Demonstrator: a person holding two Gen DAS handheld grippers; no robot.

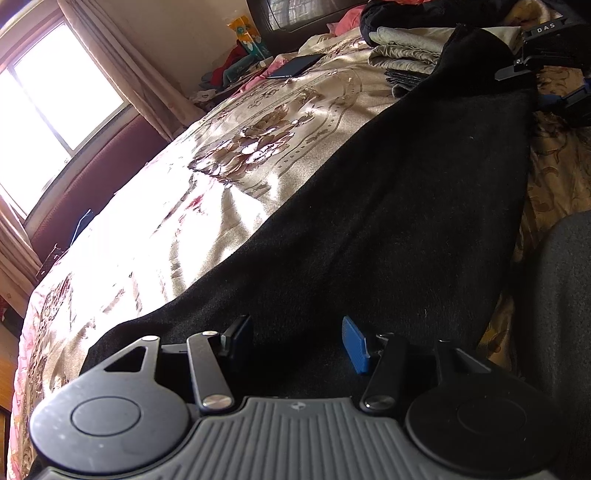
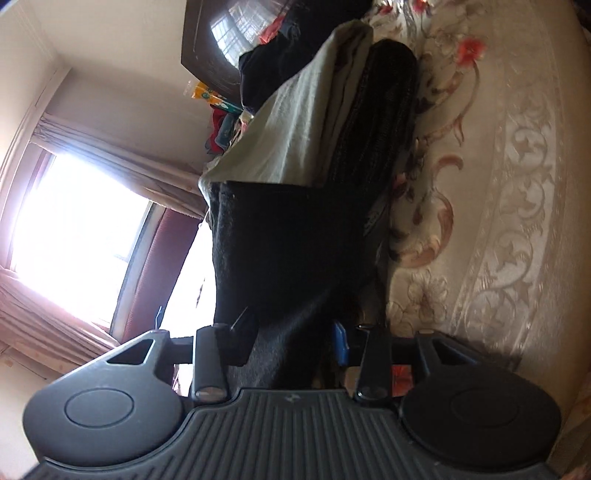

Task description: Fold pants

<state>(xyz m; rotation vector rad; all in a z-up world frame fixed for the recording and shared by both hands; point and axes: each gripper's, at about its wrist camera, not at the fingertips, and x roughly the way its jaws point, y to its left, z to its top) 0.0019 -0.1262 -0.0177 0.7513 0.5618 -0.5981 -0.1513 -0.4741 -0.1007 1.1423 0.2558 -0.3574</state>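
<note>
Black pants [image 1: 388,206] laid lengthwise across floral satin bedspread [image 1: 229,147], one end under left gripper [image 1: 297,341], far end lifted toward right gripper [image 1: 532,66] at upper right of left view. Left gripper: fingers spread wide, blue pad [image 1: 355,345] and black pad [image 1: 238,334] apart, fabric lying between and beneath, not pinched. Right gripper [image 2: 291,339]: fingers closed in on a bunch of black pants fabric [image 2: 295,251], cloth gathered between black finger [image 2: 240,339] and blue pad [image 2: 340,341], hanging/stretching forward from the pinch. Beyond pants in right view: stack of folded clothes [image 2: 295,122], pale grey-green piece beside dark ribbed one, resting on bedspread [image 2: 498,184]. Same stack [image 1: 406,51] visible in left view near headboard [image 1: 295,18]. Dark phone [image 1: 295,65] flat on bedspread, well apart from pants. Bright window [image 1: 55,99] with curtains [image 1: 122,66] on left.
</note>
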